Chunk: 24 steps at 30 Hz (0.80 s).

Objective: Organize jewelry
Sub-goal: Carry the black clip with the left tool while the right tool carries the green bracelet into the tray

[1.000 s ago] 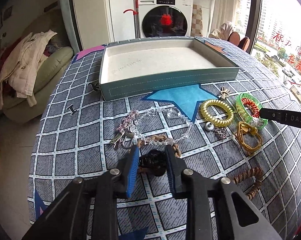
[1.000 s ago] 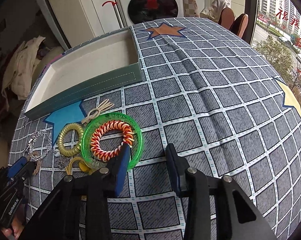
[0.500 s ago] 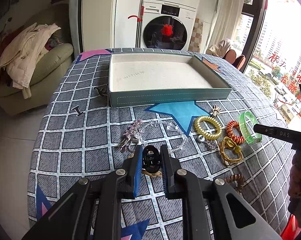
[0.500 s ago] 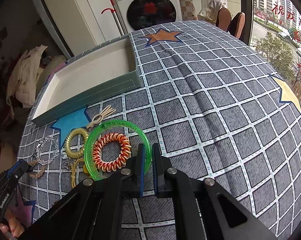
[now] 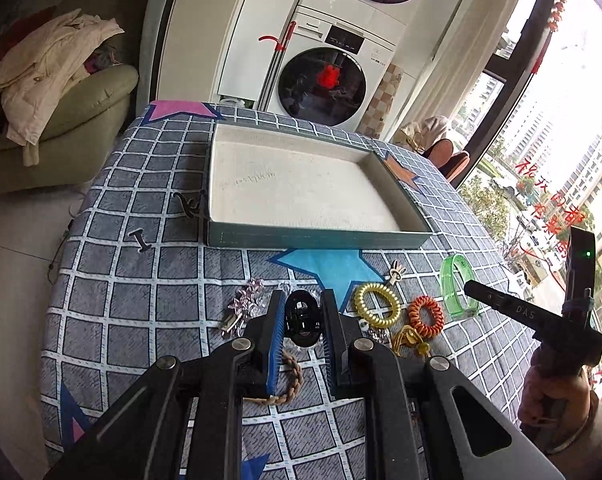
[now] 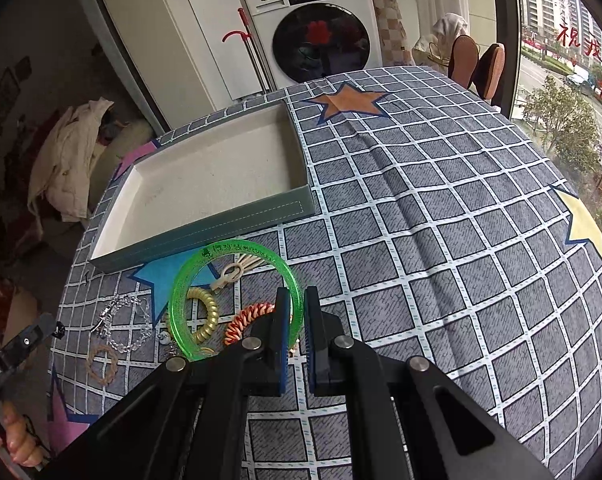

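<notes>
My left gripper (image 5: 301,312) is shut on a black hair claw (image 5: 301,318) and holds it above the table. My right gripper (image 6: 297,304) is shut on the rim of a green bangle (image 6: 205,264), lifted and tilted off the cloth; it also shows in the left wrist view (image 5: 455,290). An empty teal tray (image 5: 313,238) with a cream floor lies beyond, also in the right wrist view (image 6: 205,232). On the cloth lie a gold spiral tie (image 5: 377,306), an orange spiral tie (image 5: 425,316), a crystal bracelet (image 6: 135,326) and a braided brown ring (image 5: 289,384).
A checked grey tablecloth (image 6: 441,240) with coloured stars covers the round table. A washing machine (image 5: 325,80) stands behind it, a sofa with clothes (image 5: 53,92) at the left, a window at the right. Two dark clips (image 5: 141,240) lie left of the tray.
Both grippers closed on their items and rose: the left lifted the black hair claw, the right lifted the green bangle off the orange spiral tie, which stays on the cloth.
</notes>
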Available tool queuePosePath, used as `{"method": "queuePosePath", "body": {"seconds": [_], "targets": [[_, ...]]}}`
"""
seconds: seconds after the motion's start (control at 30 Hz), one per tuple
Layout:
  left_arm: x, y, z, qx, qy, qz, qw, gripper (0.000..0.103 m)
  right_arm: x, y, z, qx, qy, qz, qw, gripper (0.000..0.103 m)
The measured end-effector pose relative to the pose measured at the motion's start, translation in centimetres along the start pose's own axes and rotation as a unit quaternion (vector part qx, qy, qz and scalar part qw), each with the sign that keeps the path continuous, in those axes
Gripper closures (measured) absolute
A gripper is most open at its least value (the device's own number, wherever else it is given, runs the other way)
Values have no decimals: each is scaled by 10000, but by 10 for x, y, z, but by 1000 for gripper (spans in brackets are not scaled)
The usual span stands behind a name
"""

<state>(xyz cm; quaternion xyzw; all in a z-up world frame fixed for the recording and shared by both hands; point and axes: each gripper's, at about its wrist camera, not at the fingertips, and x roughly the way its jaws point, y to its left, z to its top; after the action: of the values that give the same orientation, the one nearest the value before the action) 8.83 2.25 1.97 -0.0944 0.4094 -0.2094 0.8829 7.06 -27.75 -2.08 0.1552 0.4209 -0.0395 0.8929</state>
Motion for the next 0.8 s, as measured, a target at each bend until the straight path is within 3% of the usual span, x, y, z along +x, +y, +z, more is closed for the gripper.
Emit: {"method": "queuePosePath", "body": {"seconds": [0.23, 0.43, 0.8], "targets": [[16, -8, 39, 181, -137, 322, 9992, 66, 8, 13, 26, -136, 17, 110, 9998, 96], [48, -17, 82, 506, -259, 655, 9962, 66, 30, 32, 67, -366, 42, 145, 9992, 96], [131, -13, 128, 561, 3, 1041, 9930, 66, 101, 62, 124, -618, 275, -24, 9977, 96]]}}
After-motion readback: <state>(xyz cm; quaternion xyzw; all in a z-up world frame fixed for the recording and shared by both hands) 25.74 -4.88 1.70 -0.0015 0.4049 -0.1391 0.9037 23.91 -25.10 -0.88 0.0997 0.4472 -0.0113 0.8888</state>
